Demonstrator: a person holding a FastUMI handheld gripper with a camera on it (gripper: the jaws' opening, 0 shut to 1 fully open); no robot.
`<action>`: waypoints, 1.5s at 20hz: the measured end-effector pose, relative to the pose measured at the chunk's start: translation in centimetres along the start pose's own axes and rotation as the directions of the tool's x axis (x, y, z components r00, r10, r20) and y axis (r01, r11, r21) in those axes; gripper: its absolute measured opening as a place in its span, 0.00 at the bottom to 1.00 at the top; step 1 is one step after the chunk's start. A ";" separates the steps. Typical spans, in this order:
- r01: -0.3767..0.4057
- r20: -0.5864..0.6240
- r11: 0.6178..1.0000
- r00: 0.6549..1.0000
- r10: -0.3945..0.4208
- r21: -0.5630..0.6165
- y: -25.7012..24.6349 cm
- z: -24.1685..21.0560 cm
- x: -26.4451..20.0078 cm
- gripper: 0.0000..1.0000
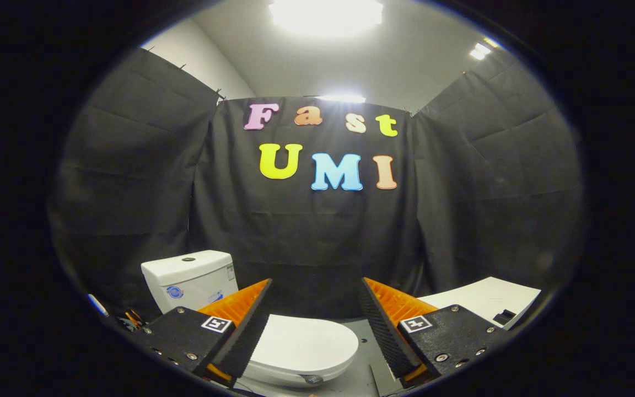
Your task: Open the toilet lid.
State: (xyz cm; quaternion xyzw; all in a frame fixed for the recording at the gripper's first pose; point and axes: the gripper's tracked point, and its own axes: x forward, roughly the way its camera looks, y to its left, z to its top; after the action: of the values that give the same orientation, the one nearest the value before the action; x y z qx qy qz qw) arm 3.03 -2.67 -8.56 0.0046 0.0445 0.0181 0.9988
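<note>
From the camera riding on the tongs, the two fingers stand wide apart with nothing between them, black ribbed pads facing inward and orange backs outward. The toilet lid lies flat and closed, just ahead of the fingers and below them, nearer the left finger, its rounded front edge pointing towards the near right. The white cistern stands behind it at the far left, against the black cloth wall. A white panel lies to the far right, beyond the right finger.

The approach looks barely begun, the tongs held high above the bowl. To do it well I would drop them to the lid's front rim, slip one finger under the lip, close gently, then lift in an arc back towards the cistern, not straight up
</note>
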 end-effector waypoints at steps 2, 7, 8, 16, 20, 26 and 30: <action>-0.034 -0.034 0.998 0.999 0.036 0.053 0.9 -2.9 0.7 0.95; -0.031 -0.118 0.958 0.991 0.068 0.287 1.3 -9.6 1.4 0.95; -0.015 -0.144 0.949 0.988 0.063 0.315 1.3 -11.4 1.4 0.95; 0.105 -0.413 0.870 0.903 0.120 0.482 2.4 -23.8 0.6 0.96; 0.202 -0.498 0.818 0.859 0.116 0.539 2.3 -28.2 -0.2 0.96; 0.349 -0.595 0.736 0.799 0.089 0.579 1.1 -33.3 -0.7 0.96; 0.401 -0.609 0.662 0.786 0.107 0.633 -0.1 -35.4 -0.4 0.96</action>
State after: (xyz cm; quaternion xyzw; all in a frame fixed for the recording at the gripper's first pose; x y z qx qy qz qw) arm -0.48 -2.53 -43.82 0.3957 0.3610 -0.0869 0.8400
